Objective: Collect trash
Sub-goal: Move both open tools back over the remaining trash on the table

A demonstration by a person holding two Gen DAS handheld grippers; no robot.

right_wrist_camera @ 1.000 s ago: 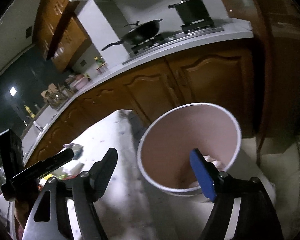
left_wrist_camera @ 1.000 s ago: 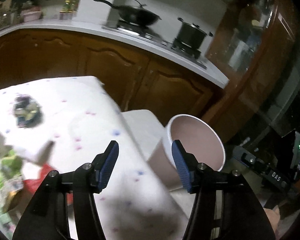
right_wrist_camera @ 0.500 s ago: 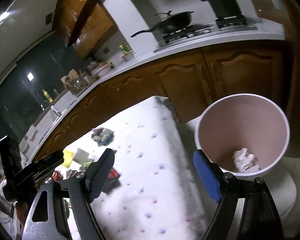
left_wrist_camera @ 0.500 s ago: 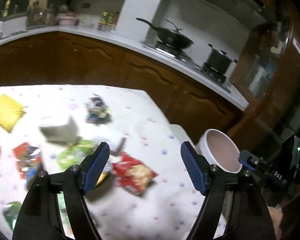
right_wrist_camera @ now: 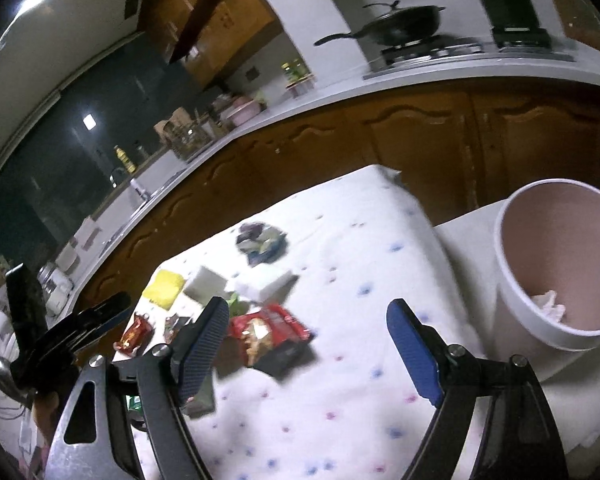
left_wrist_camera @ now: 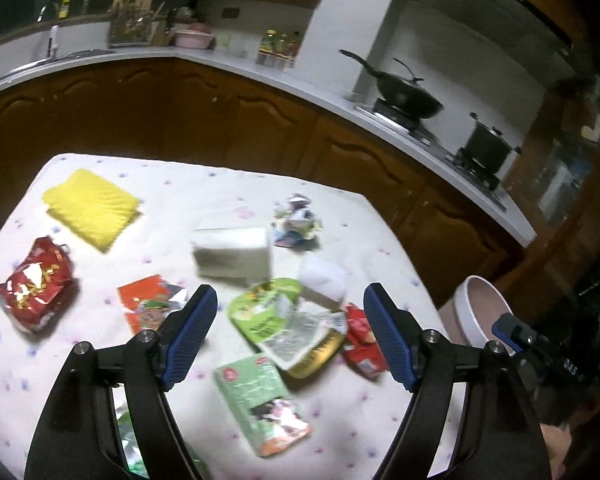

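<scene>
Left tongs (left_wrist_camera: 288,338): spread wide, nothing between the blue pads, hovering above the surface (left_wrist_camera: 380,240), which is covered by a white cloth with small coloured dots. Right tongs (right_wrist_camera: 310,354): also spread wide and empty, above the same surface nearer the bin side.

Trash lies scattered on the surface. In the left wrist view:
- yellow ribbed pad (left_wrist_camera: 90,208) at the far left, apart from the rest;
- red snack bag (left_wrist_camera: 34,284) at the left edge;
- torn orange wrapper (left_wrist_camera: 150,306), just beside the left pad of the left tongs;
- white box (left_wrist_camera: 232,256) near the middle, blurred;
- crumpled multicoloured wrapper (left_wrist_camera: 296,222) beyond the box;
- second white packet (left_wrist_camera: 324,284), right of the box;
- green pouch (left_wrist_camera: 260,312), with a silver-and-gold foil wrapper (left_wrist_camera: 304,340) overlapping it; both lie in the gap of the left tongs;
- small red packet (left_wrist_camera: 360,340) touching the foil wrapper's right side;
- green carton (left_wrist_camera: 260,400) nearest the camera, lying flat.

Bin (right_wrist_camera: 556,264): white outside, pinkish inside, standing upright off the right end of the surface, on a lower white-covered stand. A crumpled white tissue (right_wrist_camera: 548,304) lies inside it. In the right wrist view a red-and-black snack bag (right_wrist_camera: 268,332) lies in the gap of the right tongs, not touched by either pad.

Background: wooden cabinets under a white counter, a wok (left_wrist_camera: 404,96) and a lidded pot (left_wrist_camera: 486,148) on the stove.
</scene>
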